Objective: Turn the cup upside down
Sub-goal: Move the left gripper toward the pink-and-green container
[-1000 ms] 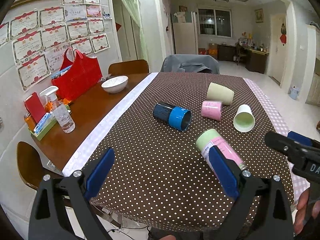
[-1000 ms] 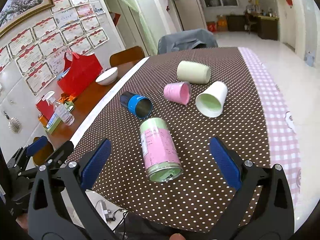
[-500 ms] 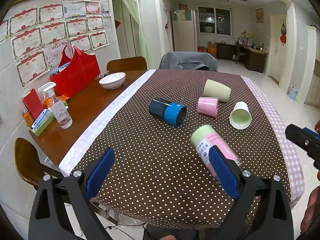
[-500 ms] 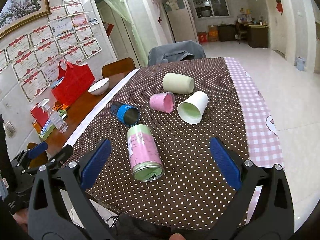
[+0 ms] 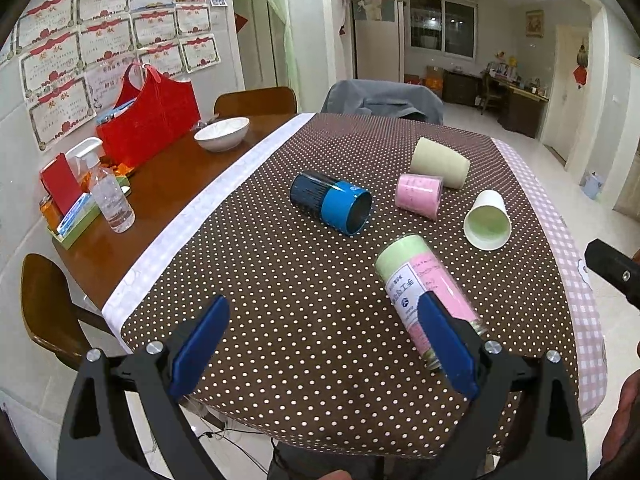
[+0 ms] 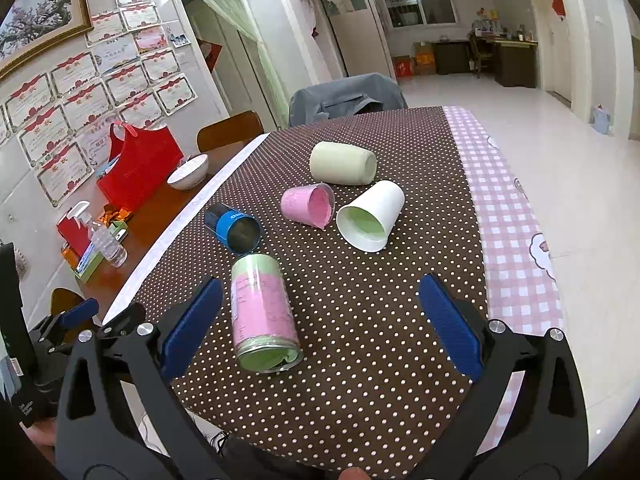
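Both hand-held grippers [image 5: 324, 336] [image 6: 320, 320] pulled back from pink-green cup [image 6: 264, 316]; jaws spread, holding nothing.

Each gripper is built from matte black, triangular-cutout arms tipped with flat blue pads: the left gripper [image 5: 324, 340] and the right gripper [image 6: 318, 320]. Silver screw heads are set at the finger joints. Bare skin of a hand [image 5: 620, 432] is glimpsed at the frame edge.
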`<state>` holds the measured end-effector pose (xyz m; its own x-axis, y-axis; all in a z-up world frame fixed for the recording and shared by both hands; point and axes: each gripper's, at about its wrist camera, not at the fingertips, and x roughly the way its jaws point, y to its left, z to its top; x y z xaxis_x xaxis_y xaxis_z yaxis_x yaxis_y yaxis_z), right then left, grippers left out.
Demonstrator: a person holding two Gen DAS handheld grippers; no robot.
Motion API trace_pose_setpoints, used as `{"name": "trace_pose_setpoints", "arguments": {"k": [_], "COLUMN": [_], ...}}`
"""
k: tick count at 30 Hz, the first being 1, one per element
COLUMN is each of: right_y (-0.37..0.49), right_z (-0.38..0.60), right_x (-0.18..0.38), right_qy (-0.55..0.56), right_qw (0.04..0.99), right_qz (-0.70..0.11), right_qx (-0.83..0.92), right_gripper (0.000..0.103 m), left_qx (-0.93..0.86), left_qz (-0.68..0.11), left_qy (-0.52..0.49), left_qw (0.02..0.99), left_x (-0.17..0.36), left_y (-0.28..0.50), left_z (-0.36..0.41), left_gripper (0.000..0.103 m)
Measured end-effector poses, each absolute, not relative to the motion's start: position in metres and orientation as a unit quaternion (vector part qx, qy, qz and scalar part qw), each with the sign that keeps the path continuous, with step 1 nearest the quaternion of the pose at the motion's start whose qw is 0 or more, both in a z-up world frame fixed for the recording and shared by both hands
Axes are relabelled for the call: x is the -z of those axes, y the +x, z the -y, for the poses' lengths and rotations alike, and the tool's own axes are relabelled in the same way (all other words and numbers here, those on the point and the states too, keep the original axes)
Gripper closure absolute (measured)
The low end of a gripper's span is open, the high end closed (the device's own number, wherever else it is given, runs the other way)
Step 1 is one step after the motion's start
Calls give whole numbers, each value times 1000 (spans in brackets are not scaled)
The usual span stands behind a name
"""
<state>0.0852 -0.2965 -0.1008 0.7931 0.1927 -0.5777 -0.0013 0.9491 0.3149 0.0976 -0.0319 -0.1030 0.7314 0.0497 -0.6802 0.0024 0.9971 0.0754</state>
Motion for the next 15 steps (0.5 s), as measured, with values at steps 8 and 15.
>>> {"name": "trace_pose_setpoints", "arguments": {"k": [8, 15], "right_y": [107, 127], "right_z": [314, 342], "right_x": [105, 118], "right_qy": [160, 181], "right_qw": [931, 923], "right_qz": [-320, -332], "right_qx": [-73, -71], "right_gripper": [6, 6], "left_qx": [-25, -20], "left_qz": [-388, -427], "left_qy": [32, 13], "left_qw": [921, 904], "left_x": [104, 115], "left_y": [117, 144], "left_z": [51, 75], "left_gripper": [10, 10]}}
